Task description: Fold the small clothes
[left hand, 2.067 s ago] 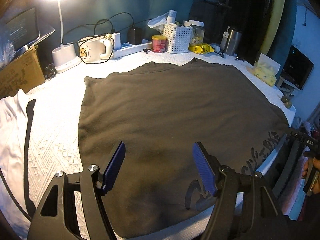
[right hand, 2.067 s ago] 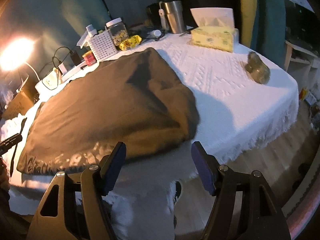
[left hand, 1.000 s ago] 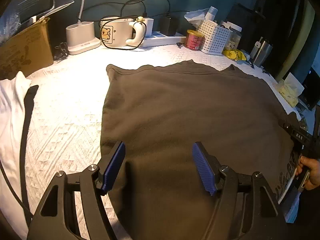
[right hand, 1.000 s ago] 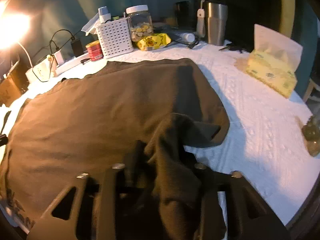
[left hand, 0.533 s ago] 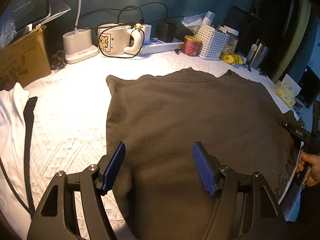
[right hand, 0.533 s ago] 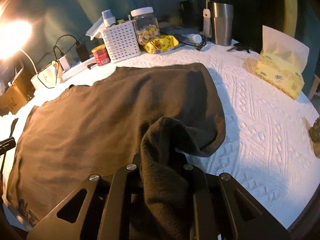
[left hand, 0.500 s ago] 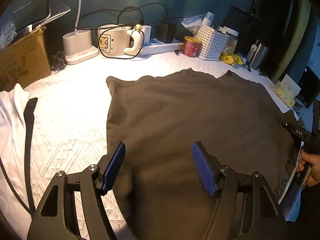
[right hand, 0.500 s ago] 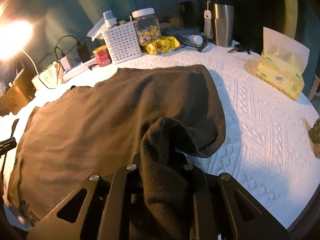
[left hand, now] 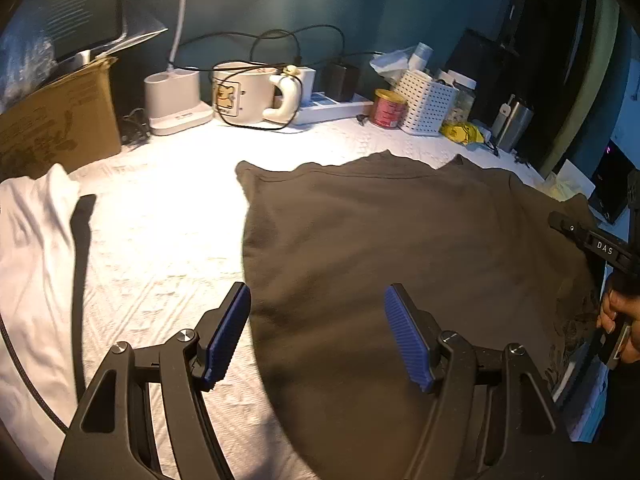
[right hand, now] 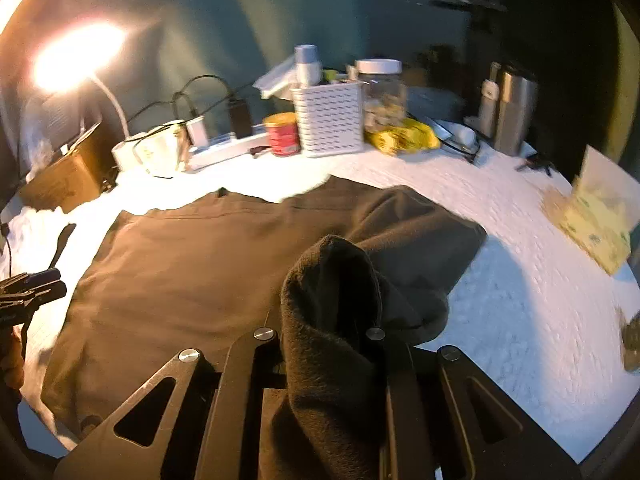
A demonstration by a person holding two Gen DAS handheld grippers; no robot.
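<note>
A dark brown fleecy garment is spread flat on a white quilted, diamond-textured cover, its ribbed neck edge turned toward the far clutter and its long axis seen running left to right. A soft bunched corner of it is clamped in the right gripper and lifted into a fold. The left gripper, with blue ridged pads, is held spread and empty over the near left edge of the cloth.

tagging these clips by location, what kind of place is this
Most likely a lived-in room at home: a table under a white textured cloth, with a lit desk lamp, a power strip and a tissue box along its edges.
</note>
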